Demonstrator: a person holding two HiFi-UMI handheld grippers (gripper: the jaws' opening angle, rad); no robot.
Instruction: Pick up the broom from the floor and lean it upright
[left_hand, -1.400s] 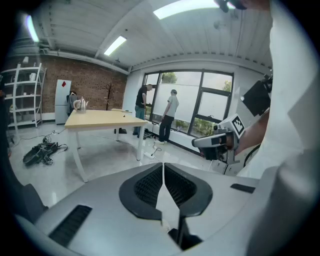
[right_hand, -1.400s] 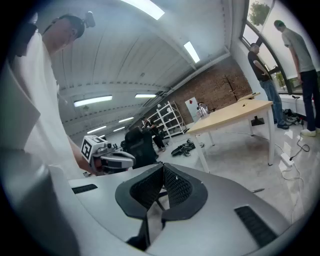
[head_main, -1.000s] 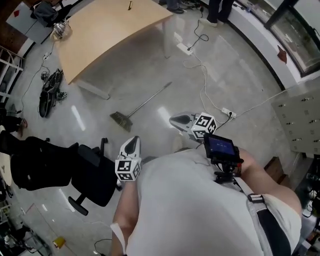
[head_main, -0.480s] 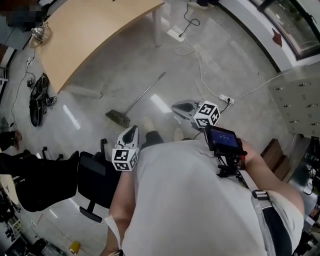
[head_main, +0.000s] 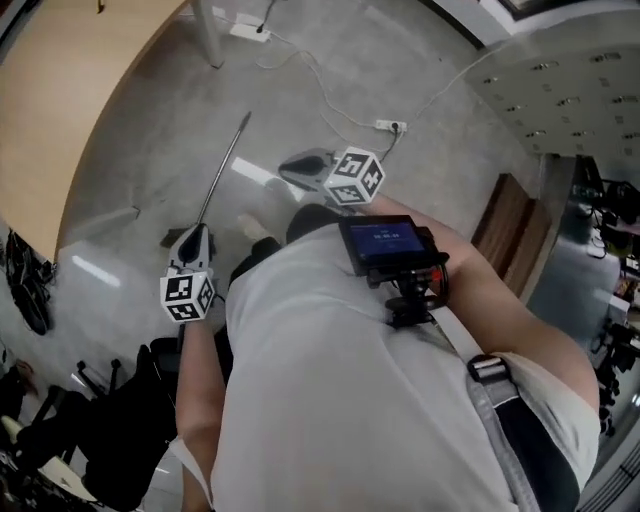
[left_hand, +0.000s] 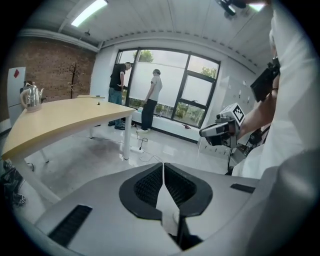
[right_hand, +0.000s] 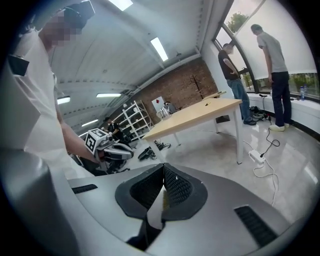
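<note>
Head view: you've stepped closer, so the broom (head_main: 226, 163) on the floor now lies just beyond your left gripper (head_main: 192, 233). That and your right gripper (head_main: 287, 165) are both clenched, empty.

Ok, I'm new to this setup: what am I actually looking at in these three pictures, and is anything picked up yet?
No robot here: a person wears a head camera and holds a two-fingered gripper in each hand. The head view looks down over their shoulders at the left gripper and right gripper, each carrying a marker cube. The other two pictures come from cameras riding on the grippers, looking along their fingers. In both, the fingers are shut together with nothing between them. The broom lies on the grey floor just beyond the left gripper, beside a wooden table. A power strip lies further out. Nothing is held yet.
</note>
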